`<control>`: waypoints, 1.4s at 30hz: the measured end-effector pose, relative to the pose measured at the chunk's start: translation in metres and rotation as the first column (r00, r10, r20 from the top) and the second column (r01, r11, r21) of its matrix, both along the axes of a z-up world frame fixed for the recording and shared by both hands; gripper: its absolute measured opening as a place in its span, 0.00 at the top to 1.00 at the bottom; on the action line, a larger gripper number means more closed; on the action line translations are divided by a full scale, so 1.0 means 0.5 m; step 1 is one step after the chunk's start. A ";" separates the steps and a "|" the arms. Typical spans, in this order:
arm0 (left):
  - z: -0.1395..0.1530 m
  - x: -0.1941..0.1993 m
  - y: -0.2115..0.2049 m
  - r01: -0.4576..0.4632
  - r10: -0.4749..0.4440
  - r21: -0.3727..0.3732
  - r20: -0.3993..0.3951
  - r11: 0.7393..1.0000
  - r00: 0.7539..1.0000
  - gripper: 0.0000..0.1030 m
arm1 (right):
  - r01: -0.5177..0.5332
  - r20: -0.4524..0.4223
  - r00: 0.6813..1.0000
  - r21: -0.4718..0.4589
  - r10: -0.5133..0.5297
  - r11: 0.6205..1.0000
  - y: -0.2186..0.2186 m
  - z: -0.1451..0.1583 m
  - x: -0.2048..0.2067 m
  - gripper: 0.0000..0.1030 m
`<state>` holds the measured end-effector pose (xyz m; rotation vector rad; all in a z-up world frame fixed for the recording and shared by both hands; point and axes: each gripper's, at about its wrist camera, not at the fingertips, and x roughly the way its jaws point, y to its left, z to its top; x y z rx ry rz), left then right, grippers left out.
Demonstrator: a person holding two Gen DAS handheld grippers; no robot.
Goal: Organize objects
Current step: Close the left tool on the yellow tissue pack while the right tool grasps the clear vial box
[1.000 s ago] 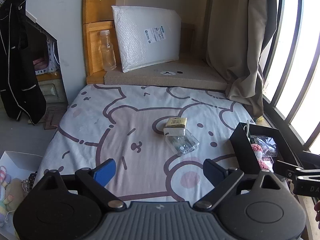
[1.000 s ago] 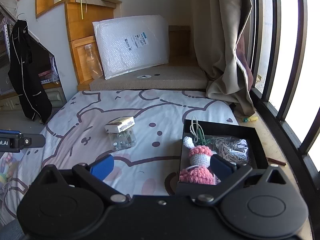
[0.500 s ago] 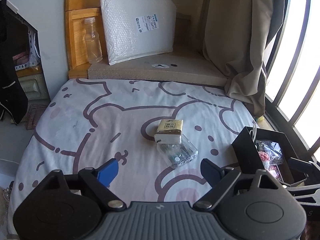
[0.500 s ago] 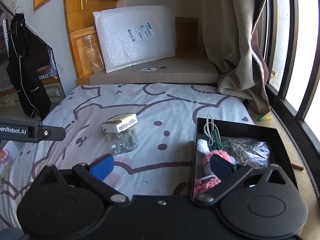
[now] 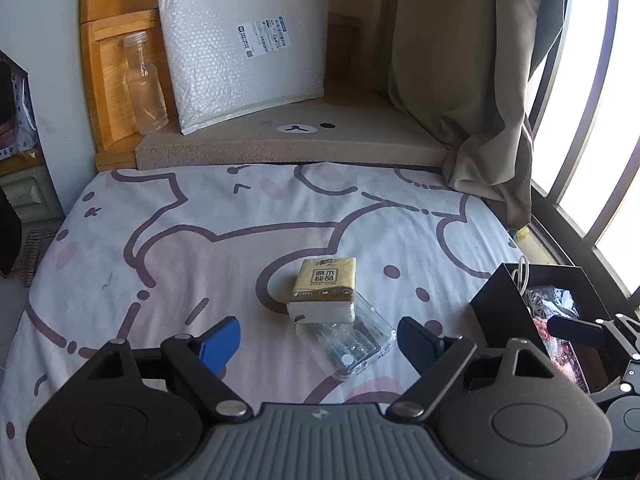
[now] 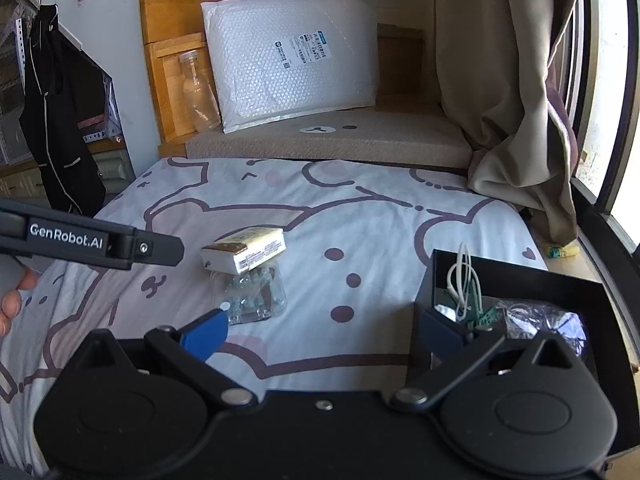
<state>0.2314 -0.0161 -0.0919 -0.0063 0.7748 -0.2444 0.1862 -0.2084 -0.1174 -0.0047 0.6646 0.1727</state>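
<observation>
Tissue pack [image 5: 325, 289], tan on top with Chinese characters printed in a dark square and white along its sides, lies at the centre of the left wrist frame on the bed [image 5: 224, 216], partly resting on a clear plastic case [image 5: 349, 342] of small metal parts just below it. In the right wrist view the same pack [image 6: 244, 254] shows a white side label with fine print too small to read, again overlapping the case [image 6: 252, 296]. The left gripper [image 5: 318, 338] hovers low before them, fingers spread wide, holding nothing, with the case between its tips. The right gripper [image 6: 326, 326] is likewise spread and empty; its right finger sits at the wall of a black box [image 6: 520, 276] at the lower right, which holds white cord, a green connector and a crinkled clear bag. An arm lettered "GenRobot.AI" [image 6: 92, 238] enters from the left edge of that frame. The bedsheet carries a cartoon bear outline in brown and pink. Toward the upper part of both frames, a bubble-wrap mailer [image 5: 240, 48] with a printed shipping label leans on a beige cushion [image 5: 304, 136], beside an empty clear bottle [image 5: 144, 84].
</observation>
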 end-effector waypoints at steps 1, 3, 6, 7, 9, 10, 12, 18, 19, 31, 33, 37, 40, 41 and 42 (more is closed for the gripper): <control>-0.002 0.006 -0.002 0.006 -0.006 0.000 -0.001 1.000 1.000 0.18 | -0.005 -0.003 1.000 0.001 0.005 1.000 0.002 -0.004 0.005 0.00; -0.007 0.020 -0.010 0.019 -0.019 0.005 -0.002 1.000 1.000 0.18 | -0.018 -0.005 1.000 0.000 0.018 1.000 0.009 -0.012 0.016 0.00; -0.014 0.042 -0.017 0.040 -0.040 0.005 -0.011 0.999 0.999 0.18 | -0.035 -0.007 0.999 -0.004 0.035 0.999 0.020 -0.023 0.032 0.00; -0.017 0.050 -0.018 0.047 -0.047 -0.001 -0.018 0.999 0.999 0.18 | -0.042 -0.007 0.999 -0.006 0.042 0.999 0.025 -0.027 0.036 0.00; -0.022 0.064 -0.021 0.059 -0.059 -0.006 -0.034 0.998 0.998 0.18 | -0.053 -0.008 0.999 -0.008 0.053 0.999 0.033 -0.034 0.046 0.00; -0.024 0.070 -0.022 0.065 -0.065 -0.003 -0.038 0.998 0.997 0.18 | -0.058 -0.009 0.998 -0.007 0.058 0.998 0.036 -0.038 0.051 0.00; -0.030 0.084 -0.024 0.081 -0.080 0.012 -0.045 0.997 0.996 0.18 | -0.065 -0.010 0.998 -0.008 0.065 0.998 0.043 -0.045 0.061 0.00; -0.047 0.126 -0.026 0.116 -0.113 0.039 -0.074 0.992 0.991 0.18 | -0.088 -0.017 0.996 -0.004 0.088 0.996 0.064 -0.069 0.091 0.00; -0.050 0.134 -0.028 0.123 -0.119 0.038 -0.083 0.992 0.989 0.18 | -0.094 -0.018 0.995 -0.004 0.094 0.996 0.069 -0.074 0.095 0.00; -0.092 0.207 -0.037 0.139 -0.141 -0.026 -0.199 0.990 0.970 0.31 | -0.162 -0.046 0.986 0.008 0.162 0.987 0.108 -0.111 0.131 0.01; -0.100 0.214 -0.034 0.126 -0.129 -0.026 -0.211 0.992 0.969 0.31 | -0.165 -0.055 0.985 0.005 0.165 0.986 0.114 -0.116 0.137 0.05; -0.113 0.223 -0.029 0.126 -0.127 -0.018 -0.230 0.992 0.965 0.38 | -0.164 -0.074 0.984 -0.001 0.164 0.986 0.125 -0.128 0.148 0.08; -0.121 0.224 -0.024 0.140 -0.141 -0.024 -0.241 0.990 0.960 0.46 | -0.179 -0.073 0.981 -0.027 0.177 0.983 0.134 -0.138 0.150 0.08; -0.124 0.224 -0.022 0.139 -0.141 -0.026 -0.245 0.990 0.959 0.47 | -0.187 -0.074 0.980 -0.036 0.184 0.982 0.137 -0.140 0.150 0.09; -0.127 0.224 -0.019 0.133 -0.137 -0.032 -0.246 0.991 0.959 0.47 | -0.191 -0.075 0.979 -0.046 0.187 0.980 0.140 -0.143 0.151 0.12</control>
